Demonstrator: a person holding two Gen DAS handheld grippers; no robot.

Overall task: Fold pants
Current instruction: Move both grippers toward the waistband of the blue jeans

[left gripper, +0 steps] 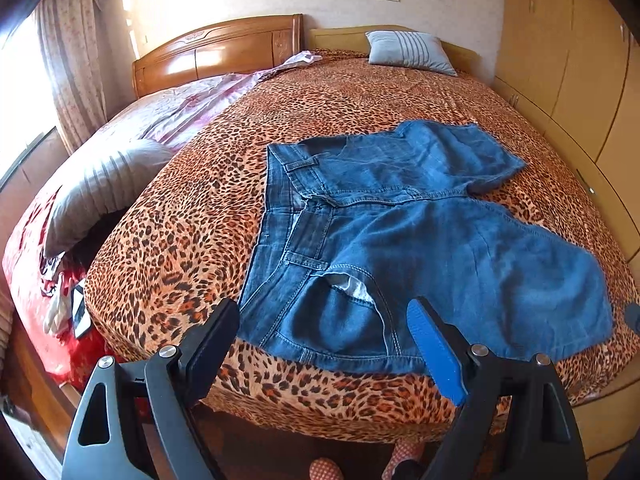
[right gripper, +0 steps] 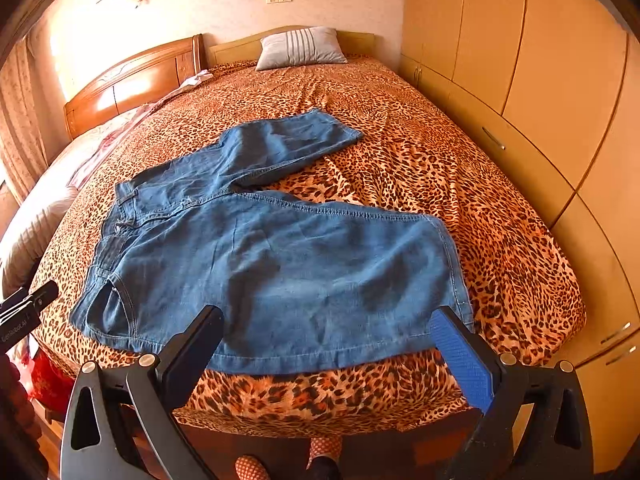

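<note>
Blue denim pants [left gripper: 400, 240] lie spread flat on a bed covered with an orange leopard-print bedspread [left gripper: 180, 208], close to the bed's near edge. The waistband points to the left, and the two legs splay apart to the right, one leg nearer the edge, the other angled away toward the headboard. A white pocket lining [left gripper: 352, 286] pokes out at the near hip.

Both tools hover above the near edge of the bed, not touching the cloth. The left hand-held gripper [left gripper: 324, 340] has its fingers spread apart, empty, over the near hip and waistband. The right hand-held gripper [right gripper: 326, 344] is likewise spread wide and empty, over the near leg toward its hem [right gripper: 456, 264].

The fold seems not yet begun. To do it well, I judge that the left tool should pinch the near waistband corner and the right the near hem, gripping both layers of denim, then lift together and carry the near leg over onto the far one so the seams line up. Tucking the pocket lining in first would keep the fold flat.

As for containers, a tall tan wooden wardrobe [right gripper: 540, 80] stands along the right wall, doors and drawers closed, so its contents are hidden. A grey striped pillow [right gripper: 300, 48] rests by the headboard.
</note>
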